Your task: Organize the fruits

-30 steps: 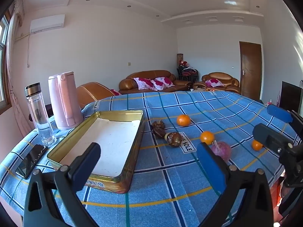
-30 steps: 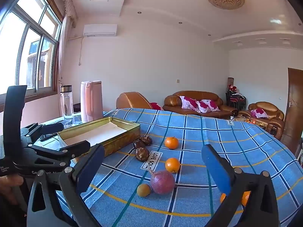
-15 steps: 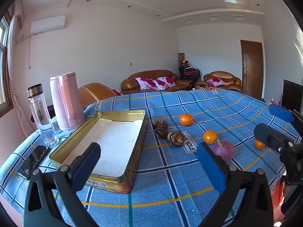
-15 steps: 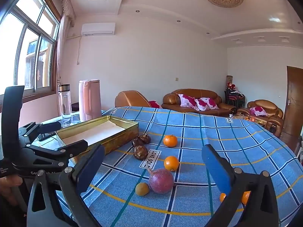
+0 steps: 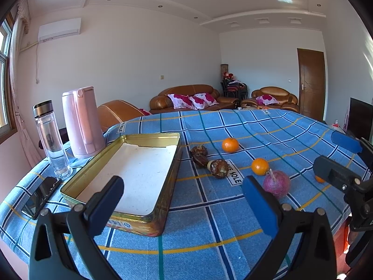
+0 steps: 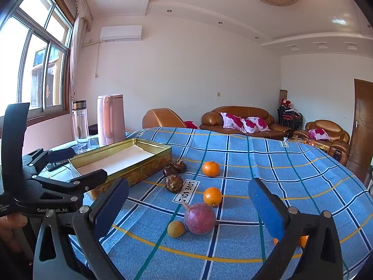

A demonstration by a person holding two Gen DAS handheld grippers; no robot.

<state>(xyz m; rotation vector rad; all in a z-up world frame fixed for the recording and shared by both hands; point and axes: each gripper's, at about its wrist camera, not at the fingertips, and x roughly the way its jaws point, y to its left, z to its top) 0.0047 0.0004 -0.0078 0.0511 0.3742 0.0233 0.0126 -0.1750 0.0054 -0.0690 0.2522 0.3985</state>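
Observation:
An empty gold tin tray lies on the blue checked tablecloth. To its right lie three brown fruits, two oranges, a purple round fruit and a small yellow-brown fruit. Another orange shows behind my right finger. My left gripper is open over the tray's near corner. My right gripper is open, above the purple fruit, holding nothing.
A pink kettle, a clear bottle and a phone stand left of the tray. The table edge is close in front. Sofas stand behind the table. A hand holds the left gripper.
Both grippers have risen and pulled back slightly, so the table looks a little lower. Nothing on the table has moved; both grippers stay open.

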